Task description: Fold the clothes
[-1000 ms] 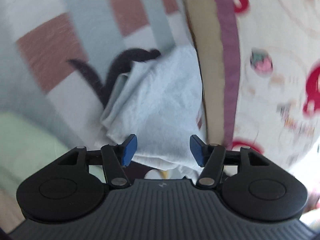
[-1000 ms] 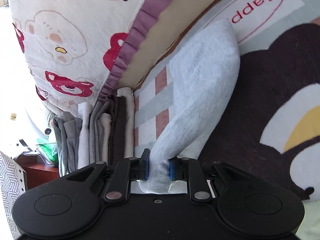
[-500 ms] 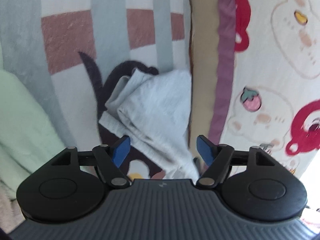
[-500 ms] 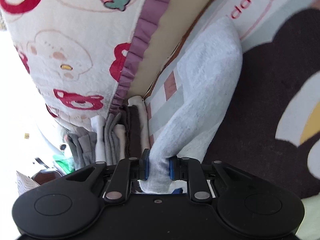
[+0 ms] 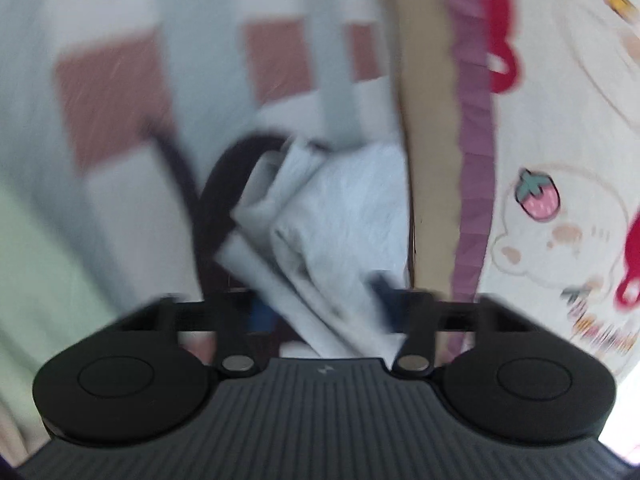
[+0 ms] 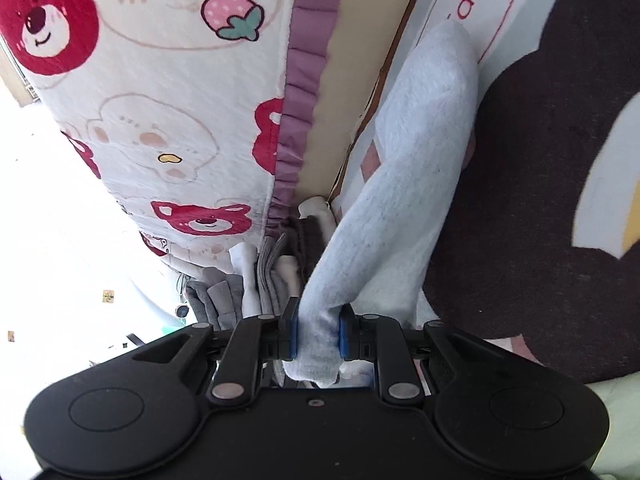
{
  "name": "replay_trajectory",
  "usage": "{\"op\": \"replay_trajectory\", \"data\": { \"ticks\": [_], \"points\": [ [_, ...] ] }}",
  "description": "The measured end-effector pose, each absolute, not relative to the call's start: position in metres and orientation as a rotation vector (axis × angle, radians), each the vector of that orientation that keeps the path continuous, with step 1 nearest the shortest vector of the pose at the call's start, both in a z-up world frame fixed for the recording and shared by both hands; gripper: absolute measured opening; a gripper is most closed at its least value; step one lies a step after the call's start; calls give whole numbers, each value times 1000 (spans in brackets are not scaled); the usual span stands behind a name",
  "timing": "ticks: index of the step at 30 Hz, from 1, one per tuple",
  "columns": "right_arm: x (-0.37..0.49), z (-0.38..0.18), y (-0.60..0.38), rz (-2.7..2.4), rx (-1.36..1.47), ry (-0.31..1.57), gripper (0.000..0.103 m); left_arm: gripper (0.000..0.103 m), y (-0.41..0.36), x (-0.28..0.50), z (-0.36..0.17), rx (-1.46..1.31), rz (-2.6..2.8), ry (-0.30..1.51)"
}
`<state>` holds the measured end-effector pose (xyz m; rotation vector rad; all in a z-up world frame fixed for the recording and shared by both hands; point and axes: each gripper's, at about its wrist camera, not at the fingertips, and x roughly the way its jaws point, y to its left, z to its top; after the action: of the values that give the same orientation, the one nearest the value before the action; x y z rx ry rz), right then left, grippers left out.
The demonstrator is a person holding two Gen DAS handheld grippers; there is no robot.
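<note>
Pale grey garment [image 6: 416,168] stretches lengthwise away from right tongs [image 6: 318,334].

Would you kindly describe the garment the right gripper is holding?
Beside the bear-print quilt with its purple frill, a pale blue-grey garment stretches across the patterned blanket. Unlike the folded clothes stacked nearby, it's pinched in the right gripper.

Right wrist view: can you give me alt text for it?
The right gripper clamps one end of a pale grey garment that stretches away over a patterned blanket. Folded clothes sit stacked left, below a bear-print quilt.
</note>
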<state>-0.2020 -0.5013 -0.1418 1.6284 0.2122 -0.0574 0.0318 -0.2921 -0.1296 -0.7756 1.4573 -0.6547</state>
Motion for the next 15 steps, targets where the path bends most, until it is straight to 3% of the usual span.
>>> {"op": "replay_trajectory", "data": {
  "ticks": [4, 9, 15],
  "points": [
    [-204, -137, -499, -56, 1553, 297, 24, 13, -292, 27, -116, -639, -723, 1256],
    [-215, -112, -500, -235, 1192, 460, 59, 12, -291, 24, -109, -510, -739, 1121],
    [-219, -134, -538, -429, 1099, 466, 61, 12, -293, 28, -115, -506, -733, 1136]
  ]
}}
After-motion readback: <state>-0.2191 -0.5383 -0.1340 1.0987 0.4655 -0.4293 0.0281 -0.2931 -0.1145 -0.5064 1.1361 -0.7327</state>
